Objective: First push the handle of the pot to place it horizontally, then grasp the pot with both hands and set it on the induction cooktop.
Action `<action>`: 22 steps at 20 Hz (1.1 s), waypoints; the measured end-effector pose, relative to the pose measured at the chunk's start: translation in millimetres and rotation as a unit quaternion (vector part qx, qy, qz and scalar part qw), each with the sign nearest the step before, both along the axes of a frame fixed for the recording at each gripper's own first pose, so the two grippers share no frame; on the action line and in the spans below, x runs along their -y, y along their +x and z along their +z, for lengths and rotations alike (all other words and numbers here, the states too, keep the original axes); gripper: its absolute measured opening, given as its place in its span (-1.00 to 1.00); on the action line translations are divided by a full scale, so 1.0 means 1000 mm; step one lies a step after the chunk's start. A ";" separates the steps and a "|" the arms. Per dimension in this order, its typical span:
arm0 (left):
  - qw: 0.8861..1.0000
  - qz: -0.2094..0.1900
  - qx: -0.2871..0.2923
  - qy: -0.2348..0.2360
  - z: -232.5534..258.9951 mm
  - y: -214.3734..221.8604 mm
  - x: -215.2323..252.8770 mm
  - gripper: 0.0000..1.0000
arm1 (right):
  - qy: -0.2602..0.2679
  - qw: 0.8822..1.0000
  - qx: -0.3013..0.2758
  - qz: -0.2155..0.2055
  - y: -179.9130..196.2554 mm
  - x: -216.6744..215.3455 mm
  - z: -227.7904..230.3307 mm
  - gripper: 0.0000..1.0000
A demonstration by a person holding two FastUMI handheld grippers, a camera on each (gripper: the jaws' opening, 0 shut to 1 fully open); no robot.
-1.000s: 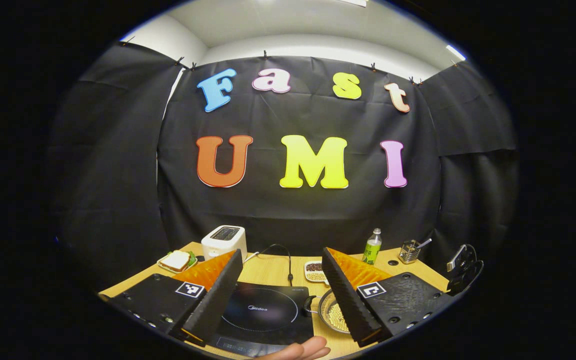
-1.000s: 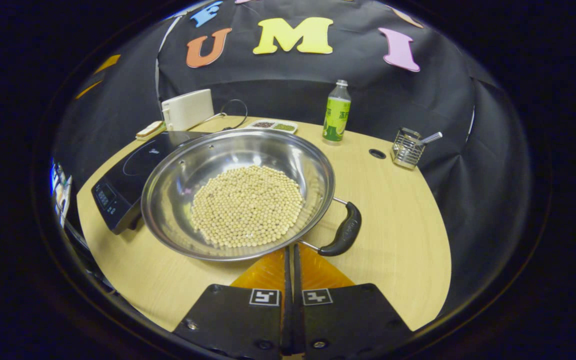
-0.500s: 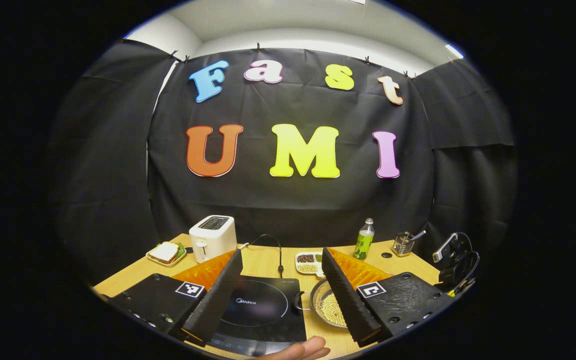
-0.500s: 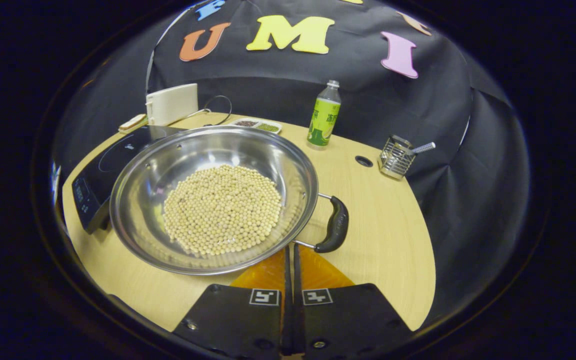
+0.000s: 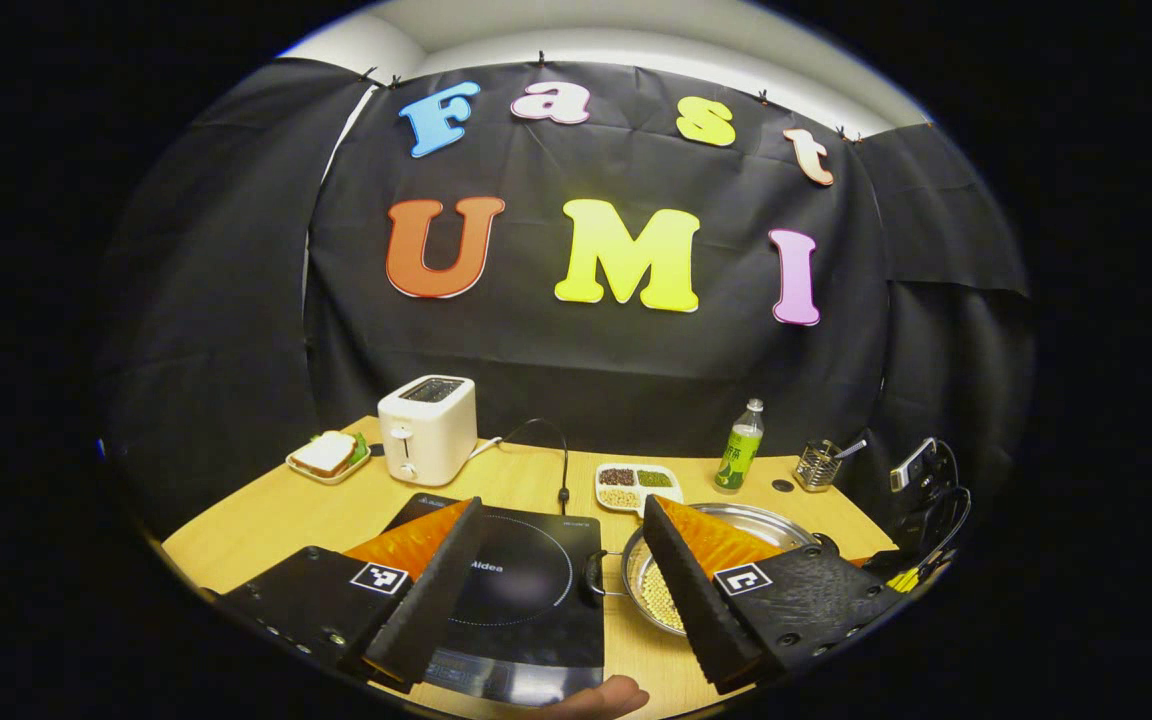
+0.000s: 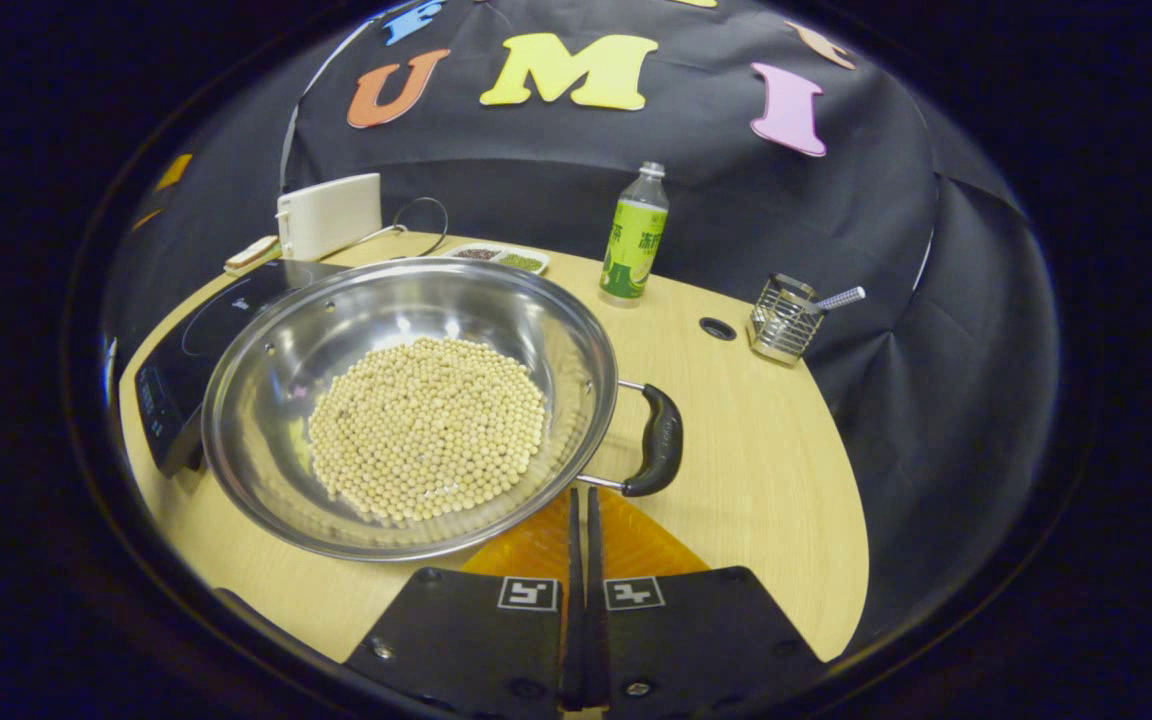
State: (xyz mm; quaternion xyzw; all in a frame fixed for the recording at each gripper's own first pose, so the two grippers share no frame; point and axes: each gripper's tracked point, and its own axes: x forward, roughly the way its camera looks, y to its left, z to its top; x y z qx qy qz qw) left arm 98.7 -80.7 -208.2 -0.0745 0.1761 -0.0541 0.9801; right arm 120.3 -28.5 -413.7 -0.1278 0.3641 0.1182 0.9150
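A steel pot point(image 6: 386, 300) holding pale beans stands on the wooden table point(image 6: 766, 470), just right of the black induction cooktop point(image 6: 201, 325). Its black side handle point(image 6: 658, 440) points right in the right gripper view. My right gripper point(image 6: 581, 492) is shut, its tips at the pot's near rim beside the handle's lower wire. In the left gripper view my left gripper point(image 5: 563, 505) hangs open above the table's front. The cooktop point(image 5: 526, 585) shows between its fingers, and the pot point(image 5: 651, 595) sits partly hidden behind the right finger, with its other handle point(image 5: 593, 575) facing the cooktop.
At the back stand a white toaster point(image 5: 428, 428), a sandwich plate point(image 5: 328, 455), a divided dish of grains point(image 5: 638, 485), a green-labelled bottle point(image 6: 633, 240) and a wire holder point(image 6: 781, 320). A cable hole point(image 6: 716, 327) lies behind the pot. A fingertip point(image 5: 596, 697) shows at the bottom edge.
The pot has turned, its right handle swinging from slanted to nearly upright in the right gripper view. The left gripper view has tipped downward and shows more of the table.
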 end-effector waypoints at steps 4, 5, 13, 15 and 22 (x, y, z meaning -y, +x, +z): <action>0.999 -0.013 -0.051 -0.002 -0.034 0.002 0.012 0.91 | 0.009 1.000 0.023 -0.007 -0.011 0.003 0.019 -0.89; 0.998 -0.016 -0.061 -0.002 -0.041 0.003 0.015 0.91 | 0.010 0.999 0.029 -0.009 -0.013 0.004 0.023 -0.87; 0.992 -0.037 -0.120 0.018 -0.086 0.010 0.033 0.92 | 0.022 0.996 0.083 -0.027 -0.003 0.013 0.055 0.73; 0.990 -0.040 -0.132 0.020 -0.094 0.013 0.037 0.92 | 0.036 0.996 0.071 -0.037 0.001 0.012 0.054 1.00; 0.986 -0.060 -0.149 0.041 -0.113 0.024 0.053 0.91 | 0.054 0.995 0.040 -0.068 0.021 0.012 0.044 1.00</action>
